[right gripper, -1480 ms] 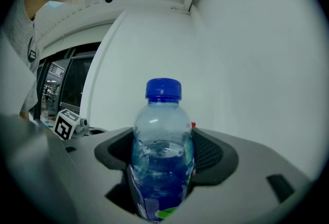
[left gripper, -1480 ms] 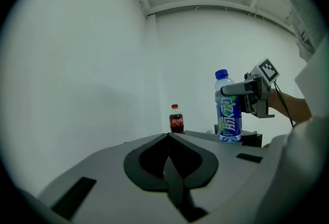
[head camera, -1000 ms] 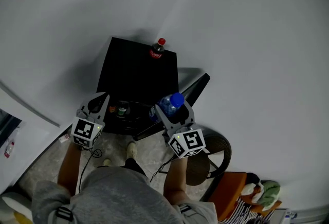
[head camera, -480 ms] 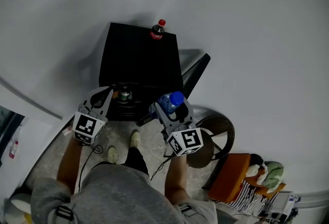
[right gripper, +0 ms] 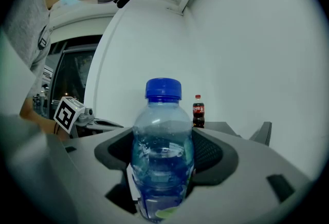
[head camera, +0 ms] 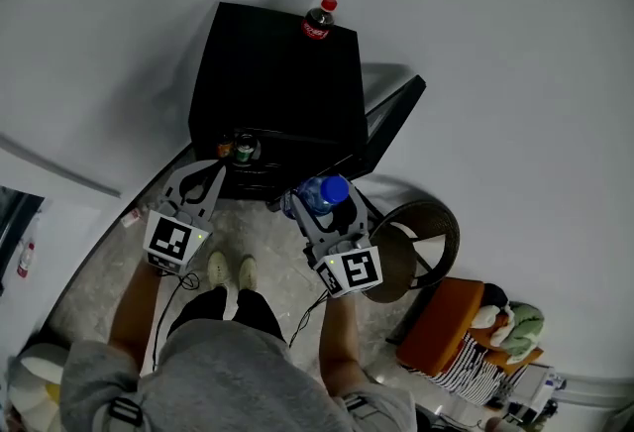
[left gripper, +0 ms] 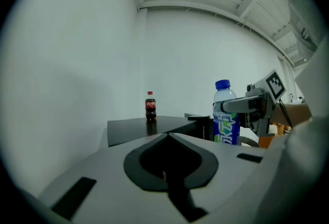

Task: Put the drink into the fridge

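Note:
A black mini fridge (head camera: 272,73) stands against the white wall with its door (head camera: 393,126) swung open to the right. A cola bottle (head camera: 319,19) stands upright on its top, also seen as the cola bottle (left gripper: 150,106) and the cola bottle (right gripper: 198,111) in the two gripper views. My right gripper (head camera: 325,212) is shut on a clear water bottle with a blue cap (head camera: 323,193), held upright just in front of the open fridge; the bottle (right gripper: 162,156) fills the gap between the jaws. My left gripper (head camera: 210,170) is shut with nothing in it, near the fridge's front left.
Cans (head camera: 243,149) stand on a shelf inside the fridge. A round wicker stool (head camera: 421,240) is right of my right gripper, with an orange seat (head camera: 446,341) behind it. The person's shoes (head camera: 230,271) stand on the tiled floor in front of the fridge.
The fridge now sits higher in the head view, and the feet have shifted. Both grippers are a little farther from the fridge opening. The right gripper still holds the water bottle.

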`<move>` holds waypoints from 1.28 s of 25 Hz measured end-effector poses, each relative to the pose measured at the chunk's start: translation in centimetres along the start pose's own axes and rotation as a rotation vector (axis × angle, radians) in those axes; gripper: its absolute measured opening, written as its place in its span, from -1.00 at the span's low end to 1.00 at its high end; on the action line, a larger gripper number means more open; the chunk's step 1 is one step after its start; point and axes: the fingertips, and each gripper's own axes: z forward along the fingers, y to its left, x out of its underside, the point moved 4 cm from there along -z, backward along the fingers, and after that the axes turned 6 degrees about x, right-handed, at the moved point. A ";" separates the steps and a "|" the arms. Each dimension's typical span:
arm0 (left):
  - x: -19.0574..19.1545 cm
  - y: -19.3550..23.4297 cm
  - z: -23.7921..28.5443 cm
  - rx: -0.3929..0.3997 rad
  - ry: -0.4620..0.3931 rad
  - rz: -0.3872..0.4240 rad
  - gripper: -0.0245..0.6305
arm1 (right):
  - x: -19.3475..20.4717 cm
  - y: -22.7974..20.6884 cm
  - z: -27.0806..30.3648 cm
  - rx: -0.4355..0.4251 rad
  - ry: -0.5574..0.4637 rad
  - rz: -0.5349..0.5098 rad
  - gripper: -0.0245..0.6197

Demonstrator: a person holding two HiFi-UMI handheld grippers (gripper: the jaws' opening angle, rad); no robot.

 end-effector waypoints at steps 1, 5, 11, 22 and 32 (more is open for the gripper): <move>0.4 -0.2 0.1 0.000 0.004 -0.006 -0.91 | 0.7 0.1 0.2 -0.011 -0.001 0.001 0.12; 2.2 -0.8 0.5 -0.008 0.006 -0.024 -0.91 | 3.3 0.2 1.2 -0.067 -0.022 -0.010 0.12; 5.6 -1.2 1.0 -0.065 0.029 -0.024 -0.91 | 6.8 -0.1 2.6 -0.133 -0.028 -0.023 0.12; 12.0 -0.8 1.4 -0.151 0.062 -0.020 -0.91 | 15.9 -1.1 5.9 -0.188 0.006 -0.030 0.12; 17.6 0.7 2.4 -0.196 0.054 -0.033 -0.92 | 20.9 -1.6 10.5 -0.197 -0.014 -0.031 0.12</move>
